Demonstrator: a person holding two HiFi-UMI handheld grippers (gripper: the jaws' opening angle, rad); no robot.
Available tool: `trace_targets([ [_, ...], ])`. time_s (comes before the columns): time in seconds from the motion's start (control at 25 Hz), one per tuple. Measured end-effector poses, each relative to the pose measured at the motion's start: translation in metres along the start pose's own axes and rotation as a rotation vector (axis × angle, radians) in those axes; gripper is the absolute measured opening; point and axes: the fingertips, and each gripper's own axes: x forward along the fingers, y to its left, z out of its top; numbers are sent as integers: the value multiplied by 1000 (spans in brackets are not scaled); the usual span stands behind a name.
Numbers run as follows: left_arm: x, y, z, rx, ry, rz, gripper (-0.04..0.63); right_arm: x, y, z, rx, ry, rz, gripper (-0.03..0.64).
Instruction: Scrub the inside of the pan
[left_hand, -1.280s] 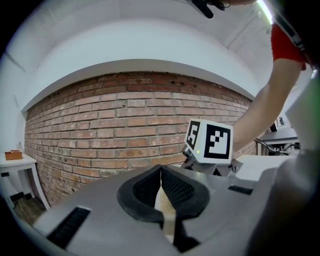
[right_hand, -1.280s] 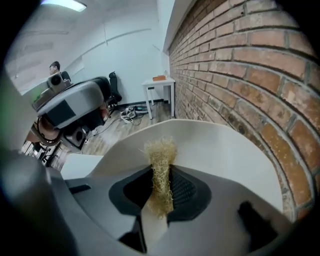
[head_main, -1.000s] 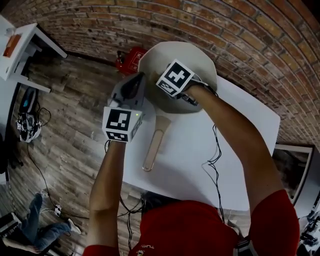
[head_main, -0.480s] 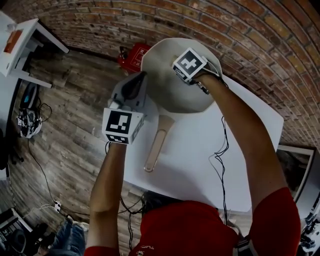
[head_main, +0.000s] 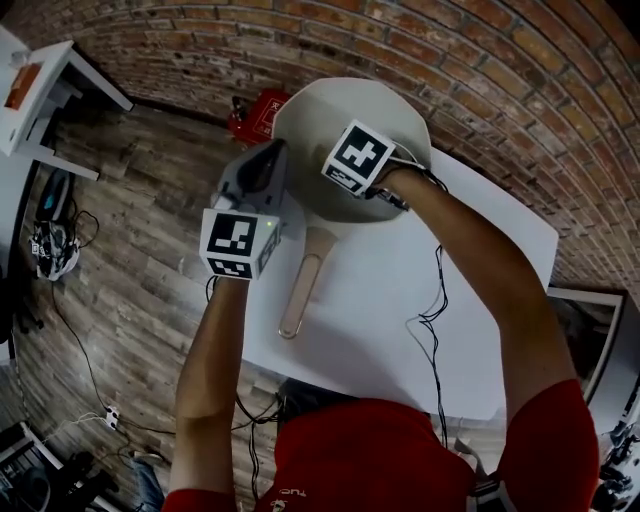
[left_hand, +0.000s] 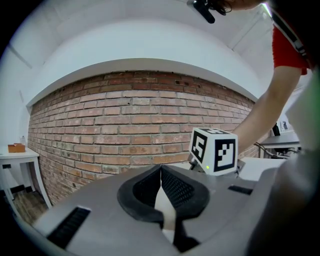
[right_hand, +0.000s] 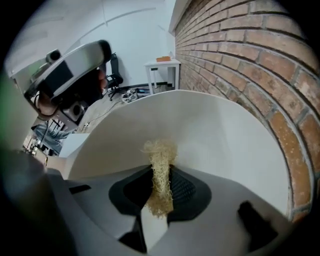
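Observation:
A cream pan (head_main: 392, 108) with a pale wooden handle (head_main: 300, 288) lies at the far edge of the white table (head_main: 400, 300). My left gripper (head_main: 268, 162) is at the pan's left rim, shut on a thin cream strip (left_hand: 163, 206) that looks like that rim. My right gripper (head_main: 348, 172) is inside the pan, its jaws hidden under its marker cube in the head view. In the right gripper view it (right_hand: 160, 176) is shut on a straw-coloured fibrous scrubber (right_hand: 160, 162), whose tip meets the pan's inner wall (right_hand: 220, 135).
A brick wall (head_main: 500, 60) runs close behind the pan. A red object (head_main: 255, 115) sits on the wooden floor beyond the table's left corner. A white side table (head_main: 40, 90) stands far left, with cables (head_main: 50, 250) on the floor. A black cable (head_main: 432, 300) trails over the table.
My right gripper and the scrubber swung out to the pan's far right side and came back toward its near left. The left gripper kept its hold; the pan shifted slightly.

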Motion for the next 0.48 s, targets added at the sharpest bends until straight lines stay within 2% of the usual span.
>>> trace_targets([
  [0.2, -2, -3, 0, 0, 2, 1, 14, 11, 9, -10, -37, 63, 8, 87],
  [0.48, -13, 2, -1, 2, 12, 10, 14, 5, -51, -34, 74, 111, -116, 87],
])
